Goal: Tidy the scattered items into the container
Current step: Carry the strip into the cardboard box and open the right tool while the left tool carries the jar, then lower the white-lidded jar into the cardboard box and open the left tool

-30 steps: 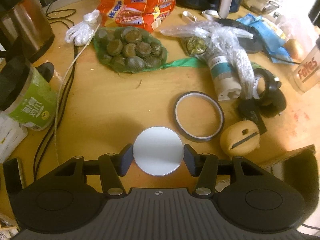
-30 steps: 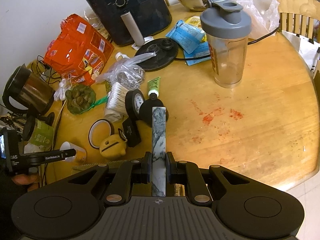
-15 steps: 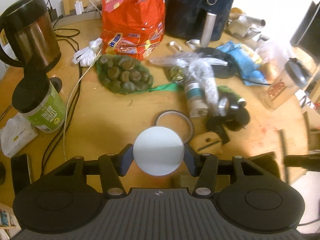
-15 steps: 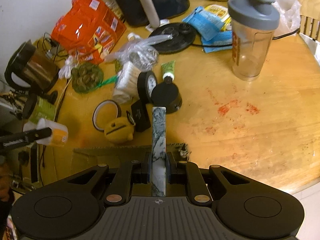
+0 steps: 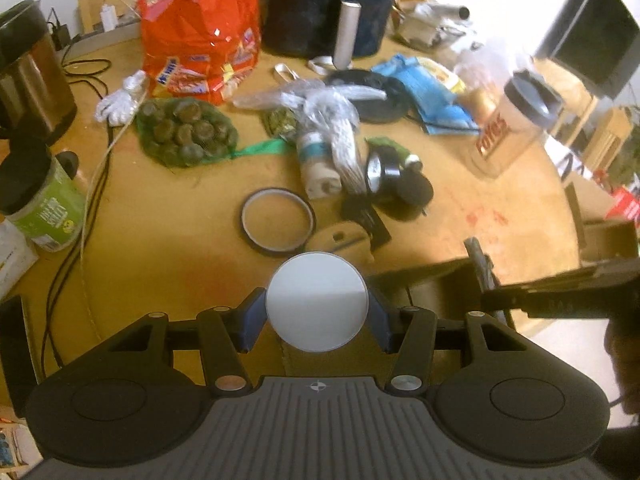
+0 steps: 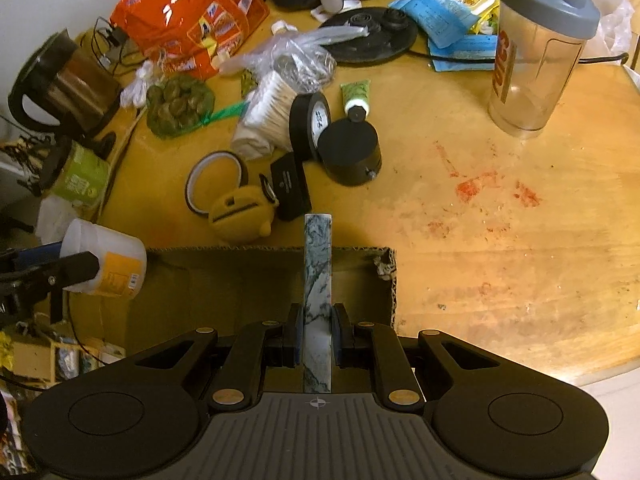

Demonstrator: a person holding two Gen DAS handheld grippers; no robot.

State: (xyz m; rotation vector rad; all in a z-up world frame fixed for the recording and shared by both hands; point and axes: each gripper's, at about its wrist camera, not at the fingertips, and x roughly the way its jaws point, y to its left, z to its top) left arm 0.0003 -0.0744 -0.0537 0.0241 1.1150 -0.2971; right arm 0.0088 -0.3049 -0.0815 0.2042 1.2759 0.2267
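My left gripper (image 5: 316,307) is shut on a white tub with a round lid (image 5: 316,301); in the right wrist view the tub (image 6: 106,258) shows a yellow label and hangs over the left edge of the open cardboard box (image 6: 256,276). My right gripper (image 6: 317,330) is shut on a thin marbled green-white slab (image 6: 318,272), held upright over the box. In the left wrist view the box (image 5: 436,280) lies right of my fingers, with the right gripper (image 5: 560,292) beyond it.
Scattered on the round wooden table (image 6: 500,220): a tape ring (image 5: 278,222), yellow case (image 6: 240,214), black tape roll (image 6: 310,124), black puck (image 6: 352,152), cotton swabs (image 6: 264,116), netted bag (image 5: 184,132), orange snack bag (image 5: 200,40), shaker bottle (image 6: 536,52), kettle (image 6: 60,84), green jar (image 5: 36,200).
Both grippers have pulled back and risen toward the near table edge with their loads. The cardboard box has come into full view below the slab, and the tub is now at its left edge.
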